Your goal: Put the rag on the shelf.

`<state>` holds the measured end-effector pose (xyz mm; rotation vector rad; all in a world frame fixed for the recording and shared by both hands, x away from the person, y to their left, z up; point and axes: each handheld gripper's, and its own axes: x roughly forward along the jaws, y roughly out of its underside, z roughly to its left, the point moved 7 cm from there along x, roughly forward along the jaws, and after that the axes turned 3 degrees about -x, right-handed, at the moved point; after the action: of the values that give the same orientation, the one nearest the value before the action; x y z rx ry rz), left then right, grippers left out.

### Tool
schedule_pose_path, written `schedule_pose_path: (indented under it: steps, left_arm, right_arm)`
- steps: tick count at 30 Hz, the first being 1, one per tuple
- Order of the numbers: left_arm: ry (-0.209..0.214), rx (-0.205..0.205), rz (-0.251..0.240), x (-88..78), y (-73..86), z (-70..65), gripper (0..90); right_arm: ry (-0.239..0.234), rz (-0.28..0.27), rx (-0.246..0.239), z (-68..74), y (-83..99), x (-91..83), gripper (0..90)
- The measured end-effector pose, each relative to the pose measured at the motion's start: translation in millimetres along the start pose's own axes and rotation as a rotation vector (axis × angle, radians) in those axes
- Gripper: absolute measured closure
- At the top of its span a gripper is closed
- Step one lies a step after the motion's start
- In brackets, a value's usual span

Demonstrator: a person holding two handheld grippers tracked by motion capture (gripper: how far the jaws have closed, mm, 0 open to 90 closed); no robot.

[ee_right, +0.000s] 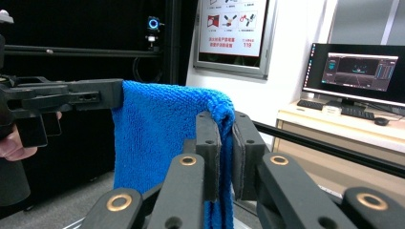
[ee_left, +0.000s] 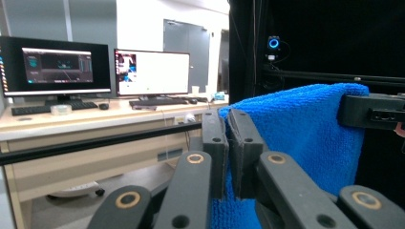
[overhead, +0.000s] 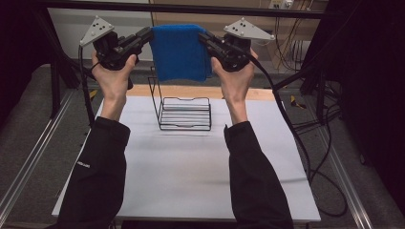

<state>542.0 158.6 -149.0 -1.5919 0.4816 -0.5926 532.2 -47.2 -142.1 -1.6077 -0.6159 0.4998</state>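
A blue towel (overhead: 180,51) hangs folded in the air, stretched between both grippers high above the far end of the table. My left gripper (overhead: 145,35) is shut on its left top corner, and my right gripper (overhead: 204,38) is shut on its right top corner. In the left gripper view the towel (ee_left: 305,124) drapes down from between the jaws, with the other gripper clamped at its far corner. In the right gripper view the towel (ee_right: 157,129) hangs the same way. A black wire rack (overhead: 184,112) stands on the table right below the towel.
The white tabletop (overhead: 191,167) has a wooden strip (overhead: 143,90) along its far edge. Black cables (overhead: 305,143) trail along the right side. A black frame bar (overhead: 181,8) crosses overhead behind the towel. Desks with monitors (ee_left: 62,67) stand beyond the table.
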Motion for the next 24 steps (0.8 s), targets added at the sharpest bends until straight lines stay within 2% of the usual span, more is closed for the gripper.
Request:
schedule_pose_path:
  steps: [4, 9, 12, 14, 17, 24]
  left_arm:
    - [-0.004, -0.021, 0.002, 7.5, 0.2, 4.9, 86.1]
    - [-0.022, -0.007, -0.001, 17.1, -2.0, 12.2, 86.1]
    - [-0.026, -0.011, 0.007, 23.0, -0.1, 16.4, 86.1]
    - [-0.032, -0.005, 0.01, 26.4, 2.6, 19.5, 86.1]
    - [-0.038, -0.02, 0.023, 30.4, 8.7, 25.4, 86.1]
    - [-0.059, -0.004, 0.064, 30.8, 24.4, 36.1, 86.1]
  right_arm:
    - [0.008, -0.002, -0.004, -6.7, -0.6, 7.5, 84.0]
    - [0.017, 0.003, -0.038, -14.3, -0.6, 17.6, 84.1]
    - [0.024, 0.011, -0.033, -19.4, 2.4, 24.5, 84.0]
    - [0.026, 0.009, -0.032, -21.8, 4.4, 27.7, 84.0]
    - [0.03, 0.016, -0.041, -24.2, 8.3, 33.5, 84.0]
    - [0.021, 0.066, -0.045, -23.5, 26.1, 46.3, 84.0]
